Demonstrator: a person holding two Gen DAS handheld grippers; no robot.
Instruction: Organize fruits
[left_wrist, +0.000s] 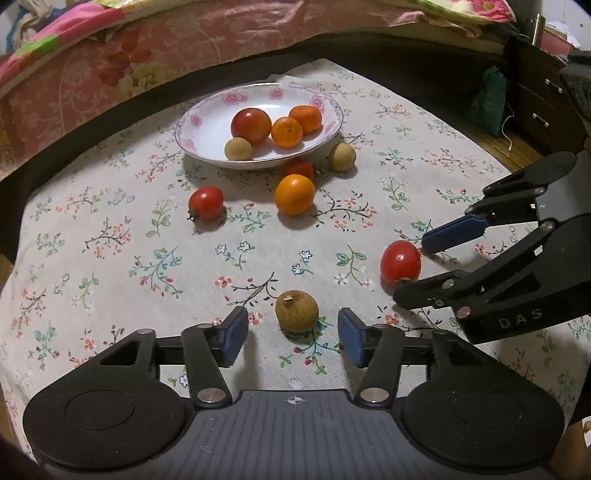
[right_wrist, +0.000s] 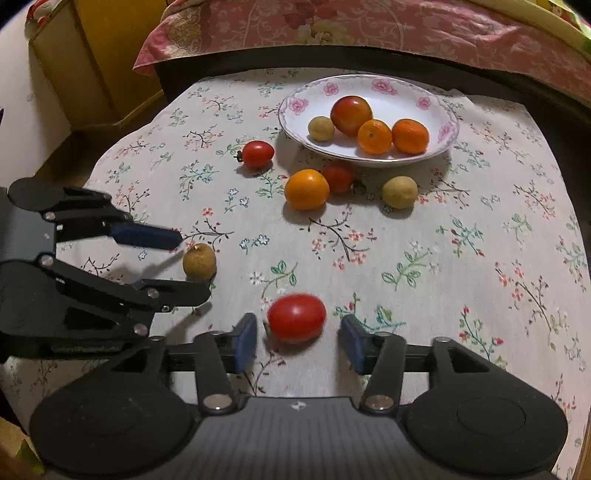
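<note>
The left gripper (left_wrist: 293, 334) stands partly open around a brown longan (left_wrist: 296, 310) lying on the flowered cloth (left_wrist: 110, 258), pads clear of it on both sides. The right gripper (right_wrist: 298, 338) is likewise partly open around a red tomato (right_wrist: 296, 316), gripping nothing. The plate (left_wrist: 199, 144) sits at the far side of the table with a tomato, two oranges and a longan already in it; more fruit lies loose just in front of it. Both pieces are round and free to roll, so closing off-centre could squirt them sideways. The two grippers work close together and may knock each other, and squeezing hard would likely split the tomato
</note>
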